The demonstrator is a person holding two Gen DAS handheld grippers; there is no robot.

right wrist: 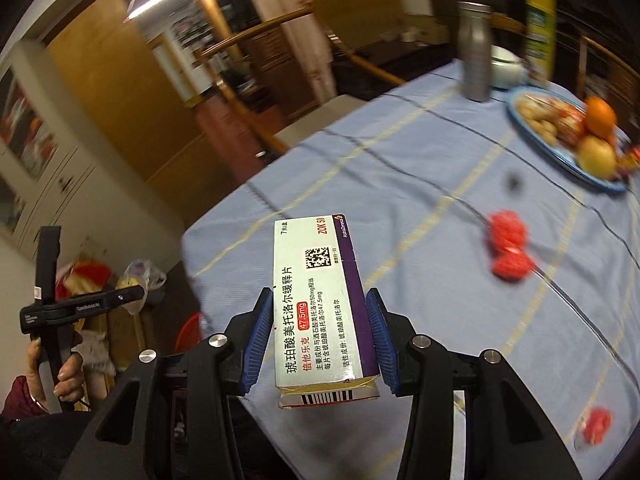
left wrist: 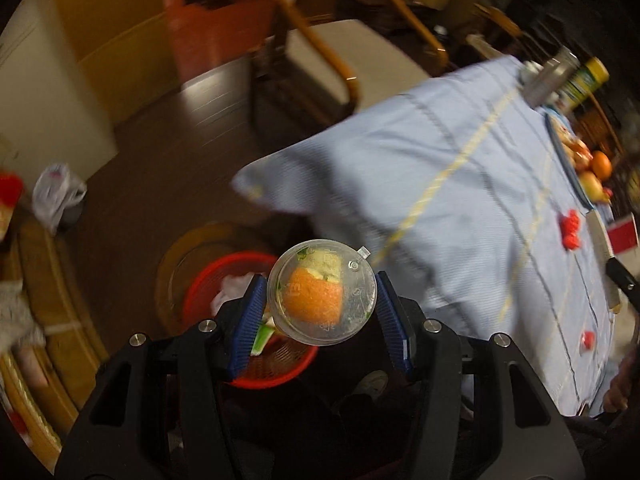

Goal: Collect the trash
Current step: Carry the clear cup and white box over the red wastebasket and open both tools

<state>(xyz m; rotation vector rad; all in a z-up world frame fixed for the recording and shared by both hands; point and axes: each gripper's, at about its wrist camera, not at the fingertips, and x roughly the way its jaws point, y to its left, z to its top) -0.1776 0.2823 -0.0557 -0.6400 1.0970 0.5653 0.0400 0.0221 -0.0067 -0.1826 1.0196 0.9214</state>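
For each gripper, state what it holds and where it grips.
Left gripper: clear round plastic cup, by its sides. Right gripper: white-and-purple medicine box, by its long sides.

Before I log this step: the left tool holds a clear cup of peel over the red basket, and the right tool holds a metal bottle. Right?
Not quite. The right tool holds a medicine box, as the right wrist view shows; the metal bottle stands on the table. The left tool does hold the clear cup over the red basket.
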